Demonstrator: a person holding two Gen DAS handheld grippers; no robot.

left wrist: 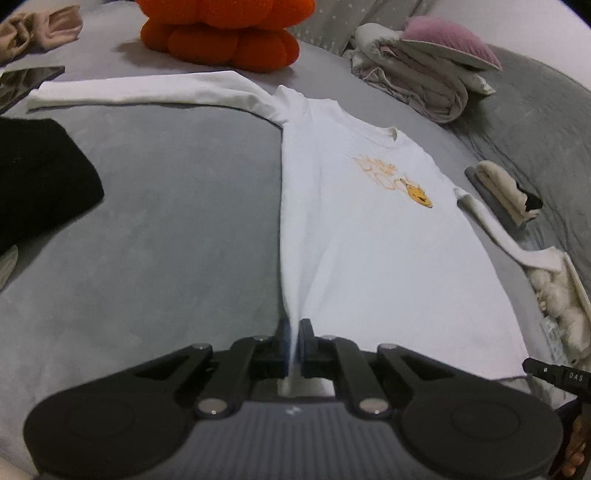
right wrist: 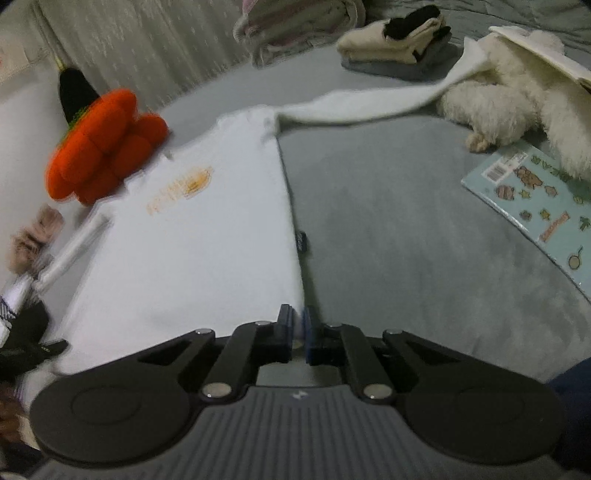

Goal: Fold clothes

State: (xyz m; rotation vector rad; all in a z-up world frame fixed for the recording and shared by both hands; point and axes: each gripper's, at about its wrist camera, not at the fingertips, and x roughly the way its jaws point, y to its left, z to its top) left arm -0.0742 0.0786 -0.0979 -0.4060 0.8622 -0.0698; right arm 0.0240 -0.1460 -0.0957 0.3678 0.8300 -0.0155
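A white long-sleeved shirt [left wrist: 369,229] with an orange print lies flat on the grey bed, front up, both sleeves stretched out sideways. My left gripper [left wrist: 294,332] is shut on the shirt's hem at its left bottom corner; white cloth is pinched between the blue pads. In the right wrist view the same shirt [right wrist: 192,240] spreads to the left, and my right gripper [right wrist: 298,321] is shut on the hem at the right bottom corner. One sleeve [right wrist: 362,99] runs off toward a white plush toy.
An orange plush cushion [left wrist: 221,33] sits beyond the collar. Folded clothes [left wrist: 506,192] and bundled bedding [left wrist: 417,85] lie at the right. A black garment [left wrist: 37,177] is at the left. A white plush toy [right wrist: 517,92] and a picture book [right wrist: 535,206] lie at the right.
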